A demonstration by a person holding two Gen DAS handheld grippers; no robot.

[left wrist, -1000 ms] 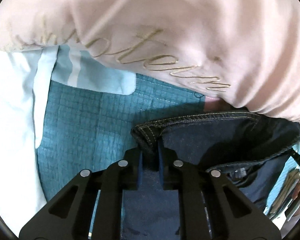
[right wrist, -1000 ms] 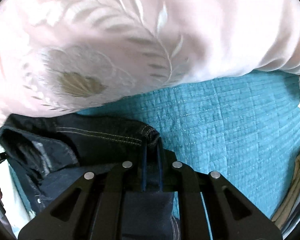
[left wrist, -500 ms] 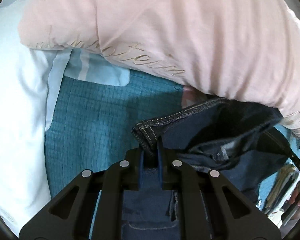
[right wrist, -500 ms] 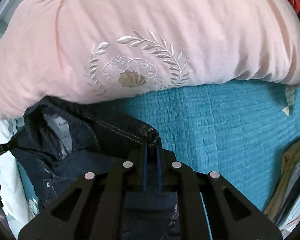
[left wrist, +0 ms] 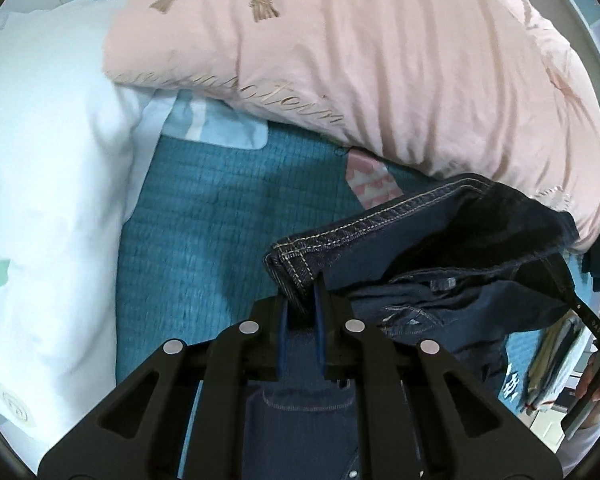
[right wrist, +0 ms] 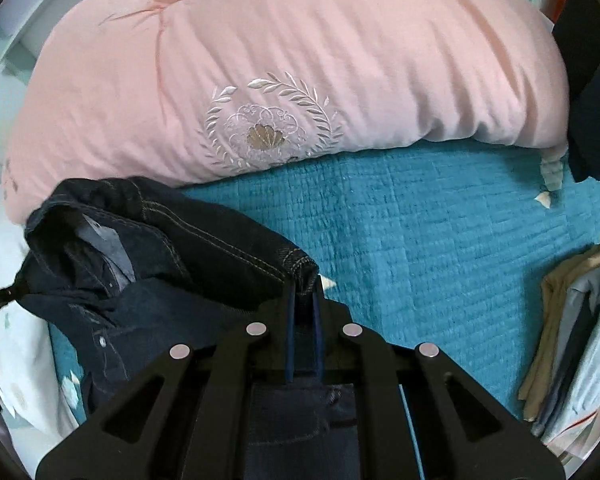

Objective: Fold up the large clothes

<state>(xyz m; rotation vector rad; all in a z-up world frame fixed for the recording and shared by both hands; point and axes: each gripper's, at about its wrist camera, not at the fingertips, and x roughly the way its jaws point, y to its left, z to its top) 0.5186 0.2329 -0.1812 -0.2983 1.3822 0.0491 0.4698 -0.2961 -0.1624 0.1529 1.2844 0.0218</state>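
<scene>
Left gripper [left wrist: 300,300] and right gripper [right wrist: 303,300] both clamped on jeans [left wrist: 440,240] waistband, near pink pillow [right wrist: 300,80].

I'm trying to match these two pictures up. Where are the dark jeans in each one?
Left wrist view: jeans centre right, waistband corner clamped in the left tool.
Right wrist view: jeans lower left, corner clamped in the right tool.
Shared landmark: pink pillow behind.

Soft daylight, mild motion blur, strong fisheye bending at edges.
</scene>
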